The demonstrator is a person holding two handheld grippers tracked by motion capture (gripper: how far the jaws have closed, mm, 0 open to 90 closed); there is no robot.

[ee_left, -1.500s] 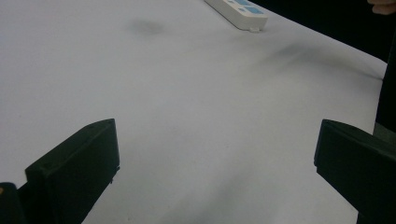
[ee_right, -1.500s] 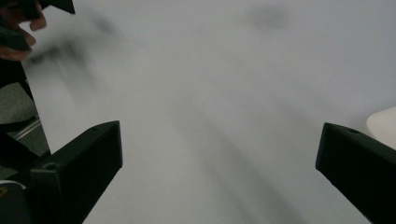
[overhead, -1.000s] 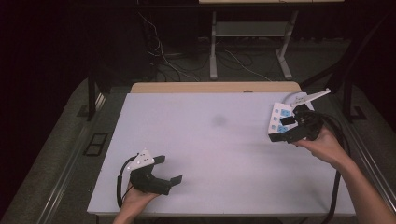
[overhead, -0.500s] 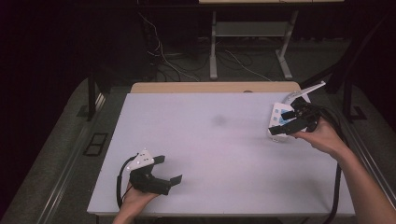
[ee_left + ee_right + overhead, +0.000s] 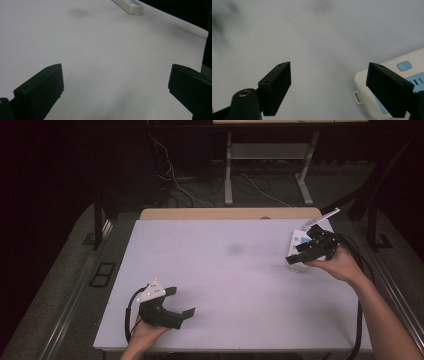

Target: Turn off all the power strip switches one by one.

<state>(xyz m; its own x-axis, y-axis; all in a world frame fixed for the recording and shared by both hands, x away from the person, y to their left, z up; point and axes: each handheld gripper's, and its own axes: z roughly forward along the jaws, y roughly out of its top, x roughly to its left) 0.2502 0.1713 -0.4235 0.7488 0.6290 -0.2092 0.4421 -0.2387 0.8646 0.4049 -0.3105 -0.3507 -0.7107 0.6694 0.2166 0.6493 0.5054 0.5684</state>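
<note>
While my left gripper (image 5: 180, 302) sits open at lower left, my right gripper's (image 5: 296, 255) jaws, just closing, straddle bare table beside the power strip (image 5: 384, 75) at right.

Black claws (image 5: 170, 306) trailing black cables, grey three-cornered plate (image 5: 151, 291)

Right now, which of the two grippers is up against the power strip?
The right gripper: it sits at the white power strip by the table's far right edge. The left gripper rests near the front left, well apart from it.
</note>
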